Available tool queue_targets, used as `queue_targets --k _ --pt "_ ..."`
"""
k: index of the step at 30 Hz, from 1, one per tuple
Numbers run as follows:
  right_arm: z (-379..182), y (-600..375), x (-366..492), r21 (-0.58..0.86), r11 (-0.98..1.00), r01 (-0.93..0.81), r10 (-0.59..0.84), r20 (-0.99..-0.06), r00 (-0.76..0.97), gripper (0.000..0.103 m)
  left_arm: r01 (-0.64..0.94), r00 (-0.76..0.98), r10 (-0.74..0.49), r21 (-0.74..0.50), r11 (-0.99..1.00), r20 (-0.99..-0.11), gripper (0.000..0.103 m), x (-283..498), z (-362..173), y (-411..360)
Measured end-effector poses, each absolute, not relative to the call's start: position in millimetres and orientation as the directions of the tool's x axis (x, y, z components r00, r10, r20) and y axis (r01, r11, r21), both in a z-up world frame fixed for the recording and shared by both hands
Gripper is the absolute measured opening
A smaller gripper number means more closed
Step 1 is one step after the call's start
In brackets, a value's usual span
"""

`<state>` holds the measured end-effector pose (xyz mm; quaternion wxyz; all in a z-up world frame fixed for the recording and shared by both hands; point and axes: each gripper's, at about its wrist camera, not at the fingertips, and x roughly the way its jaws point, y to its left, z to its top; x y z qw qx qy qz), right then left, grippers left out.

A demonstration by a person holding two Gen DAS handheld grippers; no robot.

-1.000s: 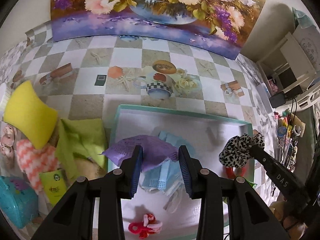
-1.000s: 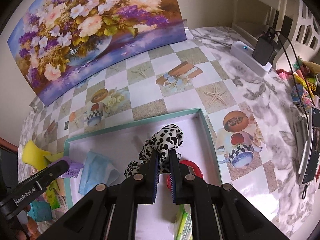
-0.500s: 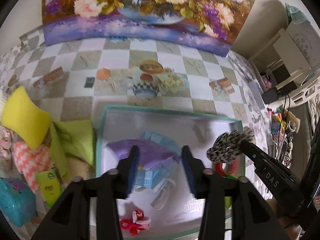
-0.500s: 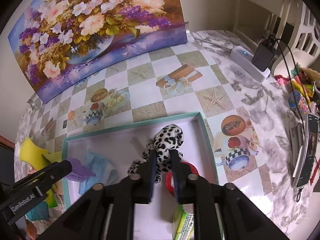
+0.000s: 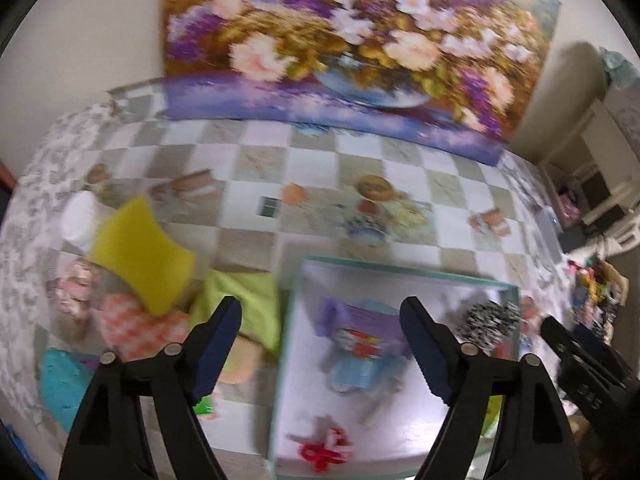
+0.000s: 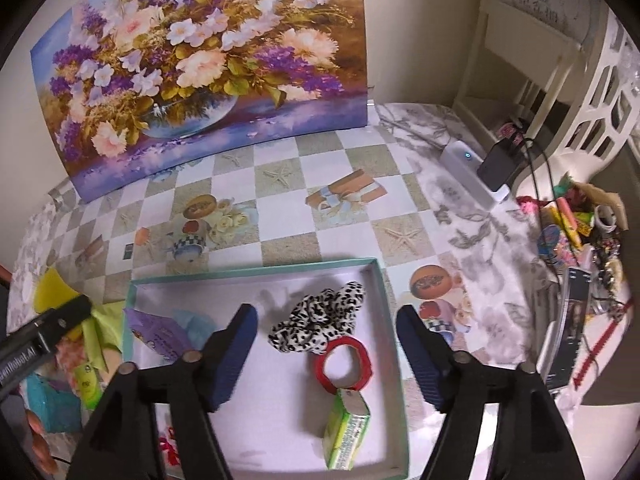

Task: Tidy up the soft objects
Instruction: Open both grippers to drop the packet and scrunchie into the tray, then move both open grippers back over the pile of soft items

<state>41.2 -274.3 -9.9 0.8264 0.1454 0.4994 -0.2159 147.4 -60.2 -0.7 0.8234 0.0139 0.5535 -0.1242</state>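
Right gripper: jaws spread wide, just opened, nothing between the pads; lower centre of its view, above the box.
Left gripper: jaws likewise just opened wide and empty; view blurred.
Teal-rimmed box: white floor, lower centre. Holds the leopard-print scrunchie, lying loose and touching a red ring; a green carton just below; a purple cloth over a pale blue cloth at the left end.
Outside the box, lower left of the left view: yellow sponge, lime cloth.
Tablecloth: checkered, printed with teapots and starfish.
Flower painting: propped against the wall, top of frame.
White shelving: upper right.
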Motion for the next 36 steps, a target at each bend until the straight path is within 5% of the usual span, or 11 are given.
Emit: queue_targets --k 2,4,36 --pt "-7.5 -274.9 39.5 0.011 0.859 0.511 -0.232 -0.883 0.408 0.097 0.201 0.376 -0.15 -0.077 0.976 -0.915 0.09 149.5 -0.3 -53.7" --pt "-3.8 -275.5 37.5 0.002 0.853 0.521 -0.251 -0.874 0.415 0.103 0.181 0.391 -0.115 -0.046 0.982 -0.913 0.09 151.8 0.1 -46.3" --pt "-19.0 -123.5 94.1 0.031 0.972 0.233 -0.073 -0.903 0.423 0.103 -0.014 0.384 0.066 0.065 0.998 -0.921 0.09 167.1 7.8 99.4"
